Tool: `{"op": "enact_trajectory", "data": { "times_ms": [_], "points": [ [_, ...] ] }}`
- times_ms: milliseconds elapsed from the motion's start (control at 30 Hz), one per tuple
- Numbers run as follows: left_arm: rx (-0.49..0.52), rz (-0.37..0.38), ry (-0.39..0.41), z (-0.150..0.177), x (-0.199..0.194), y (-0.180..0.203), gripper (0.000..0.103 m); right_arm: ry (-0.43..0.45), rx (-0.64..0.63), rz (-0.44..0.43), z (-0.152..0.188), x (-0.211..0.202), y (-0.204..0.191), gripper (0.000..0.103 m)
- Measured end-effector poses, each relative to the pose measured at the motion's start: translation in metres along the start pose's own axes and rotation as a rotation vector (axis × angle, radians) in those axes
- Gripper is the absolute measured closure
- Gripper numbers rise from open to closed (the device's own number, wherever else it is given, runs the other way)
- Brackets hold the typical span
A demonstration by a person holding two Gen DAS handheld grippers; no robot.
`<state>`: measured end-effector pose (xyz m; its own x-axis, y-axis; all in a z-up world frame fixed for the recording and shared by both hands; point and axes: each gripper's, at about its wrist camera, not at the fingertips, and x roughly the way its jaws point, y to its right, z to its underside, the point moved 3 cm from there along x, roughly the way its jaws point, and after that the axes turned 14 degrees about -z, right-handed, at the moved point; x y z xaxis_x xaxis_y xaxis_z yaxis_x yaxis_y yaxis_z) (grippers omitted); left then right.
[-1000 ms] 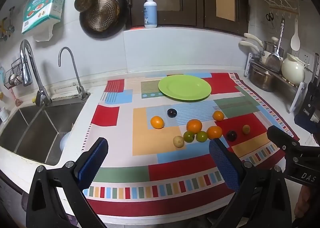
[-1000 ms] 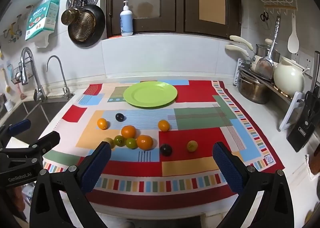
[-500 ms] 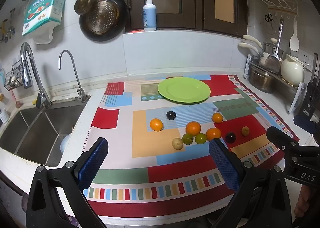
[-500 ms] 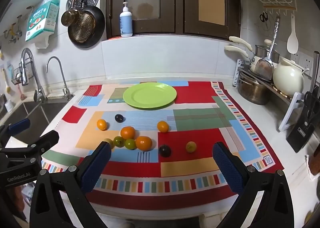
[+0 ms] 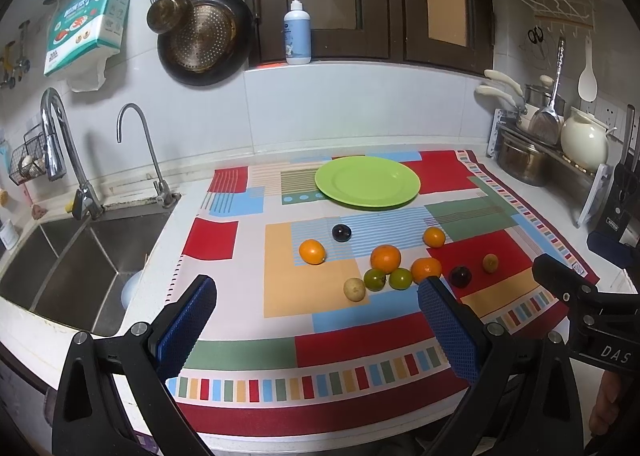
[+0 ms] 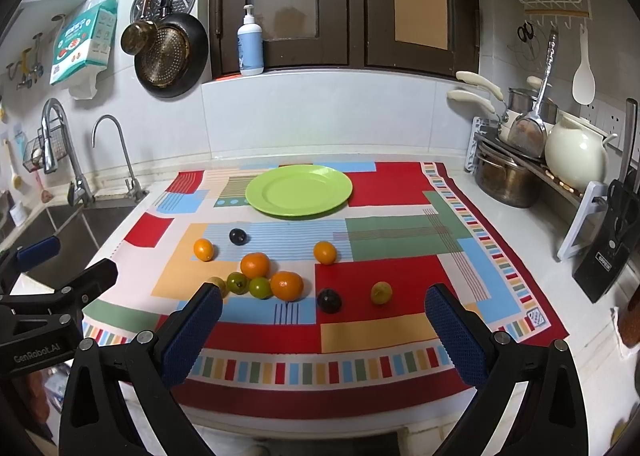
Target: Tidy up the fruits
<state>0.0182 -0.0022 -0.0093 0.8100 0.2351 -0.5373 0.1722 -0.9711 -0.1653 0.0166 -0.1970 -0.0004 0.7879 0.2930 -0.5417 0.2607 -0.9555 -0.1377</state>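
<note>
Several small fruits lie loose on a colourful patterned cloth (image 6: 400, 240): oranges (image 6: 286, 285) (image 5: 385, 258), two green ones (image 6: 260, 287), two dark plums (image 6: 329, 300) (image 5: 341, 232) and a yellowish one (image 6: 381, 292). An empty green plate (image 6: 299, 190) (image 5: 367, 181) sits at the cloth's far side. My left gripper (image 5: 316, 320) hovers open over the cloth's near edge, left of the cluster. My right gripper (image 6: 324, 330) hangs open just short of the fruits, holding nothing.
A steel sink (image 5: 60, 256) with two taps lies left of the cloth. At the right stand a dish rack with a pot (image 6: 506, 179), a white kettle (image 6: 576, 155) and a knife block (image 6: 608, 252). Pans hang on the back wall.
Both views have crept slightly forward and down toward the counter. Both grippers stay open and no fruit has moved.
</note>
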Motion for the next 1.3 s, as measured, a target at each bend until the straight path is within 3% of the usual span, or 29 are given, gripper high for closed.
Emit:
{"op": "enact_trajectory", "data": {
  "times_ms": [1300],
  "points": [
    [0.006, 0.003, -0.005, -0.0016, 0.0035, 0.0074, 0.000, -0.004, 0.004, 0.002, 0.0001, 0.0028, 0.0020, 0.001]
  ]
}}
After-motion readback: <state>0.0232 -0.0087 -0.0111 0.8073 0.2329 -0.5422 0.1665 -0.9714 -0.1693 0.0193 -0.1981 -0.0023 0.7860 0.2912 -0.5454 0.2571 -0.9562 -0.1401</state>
